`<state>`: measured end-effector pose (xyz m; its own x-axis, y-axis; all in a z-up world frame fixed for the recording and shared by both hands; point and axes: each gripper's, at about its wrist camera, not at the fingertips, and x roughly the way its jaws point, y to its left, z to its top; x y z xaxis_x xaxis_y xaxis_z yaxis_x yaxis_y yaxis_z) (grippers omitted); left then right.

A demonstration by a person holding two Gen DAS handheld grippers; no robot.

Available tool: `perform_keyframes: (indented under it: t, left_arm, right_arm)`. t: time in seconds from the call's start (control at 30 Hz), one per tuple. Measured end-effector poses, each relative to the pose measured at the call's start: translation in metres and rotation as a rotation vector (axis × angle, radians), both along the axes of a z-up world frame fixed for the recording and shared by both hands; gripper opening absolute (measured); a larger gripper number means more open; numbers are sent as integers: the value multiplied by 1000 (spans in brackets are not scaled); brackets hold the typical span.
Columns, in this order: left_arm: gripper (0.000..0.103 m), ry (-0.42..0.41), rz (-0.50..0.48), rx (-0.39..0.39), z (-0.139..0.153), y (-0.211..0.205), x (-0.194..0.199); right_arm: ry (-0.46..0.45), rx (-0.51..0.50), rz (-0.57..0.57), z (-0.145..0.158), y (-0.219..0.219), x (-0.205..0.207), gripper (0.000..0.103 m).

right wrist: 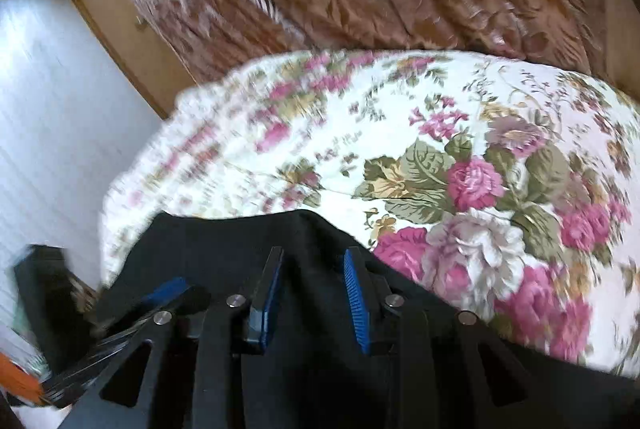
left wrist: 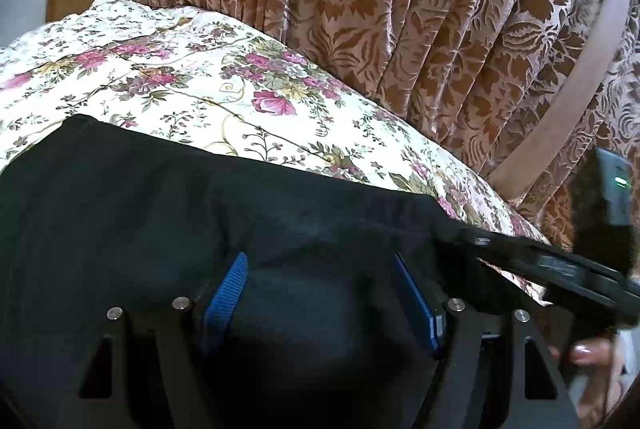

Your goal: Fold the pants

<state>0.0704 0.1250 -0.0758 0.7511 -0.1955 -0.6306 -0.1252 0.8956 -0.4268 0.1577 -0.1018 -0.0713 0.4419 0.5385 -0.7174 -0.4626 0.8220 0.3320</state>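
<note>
The left gripper [left wrist: 320, 305] hangs over black pants [left wrist: 160, 213] spread on a floral bedspread [left wrist: 192, 77], its blue pads [left wrist: 224, 303] set wide apart with dark cloth showing between them, not pinched. From the right edge the right gripper [left wrist: 472, 243] reaches in to the pants' edge, a hand [left wrist: 588, 353] behind it. A brown patterned curtain [left wrist: 400, 9] hangs beyond the bed.
</note>
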Motion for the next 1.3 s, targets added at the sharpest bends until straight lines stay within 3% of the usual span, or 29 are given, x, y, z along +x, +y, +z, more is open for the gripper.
perform_keyframes:
  t: [0.07,0.1,0.23,0.4,0.5,0.53,0.57,0.7,0.8,0.9,1.0,1.07,1.17,1.3]
  left_arm:
    - [75,11,4,6,0,-2,2]
    - [76,18,7,9,0,-2,4]
    - [81,55,26,28,-2,-6,22]
    - [83,60,11,133,-13,-20,31]
    - [84,76,-12,165,-11,-24,31]
    - [84,79,-16,159,-9,-23,30]
    - [84,75,-18,141,-5,-21,27]
    - [83,52,-42,76,11,-26,23]
    - [83,28,-126,80,22,-50,27]
    - [77,20,-215,167,24,-84,38]
    - [63,104,-251,279,9,-106,61]
    - [64,137,-239,319,-1,-111,75]
    - [68,117,-211,319,-6,-107,86]
    - [70,98,-192,234,-14,-90,88]
  right_arm:
    - [8,25,40,-6,8,5,28]
    - [2,31,53,-8,11,6,15]
    - [-34,-59,39,-18,27,21,9]
    - [-11,-37,5,-35,26,39,5]
    - [-6,40,-7,-29,13,38,11]
    - [-8,80,-22,-24,5,35,17]
    - [-19,126,-68,-14,-9,29,31]
    - [-100,233,-128,17,-66,-15,32]
    - [-122,130,-171,24,-98,-43,32]
    - [-131,36,-181,19,-128,-69,30]
    - [-156,-80,-196,9,-143,-78,30]
    - [-159,-135,-240,0,-153,-76,30]
    - [-139,-198,-307,-17,-168,-63,25]
    - [-157,-157,-351,-26,-178,-59,24]
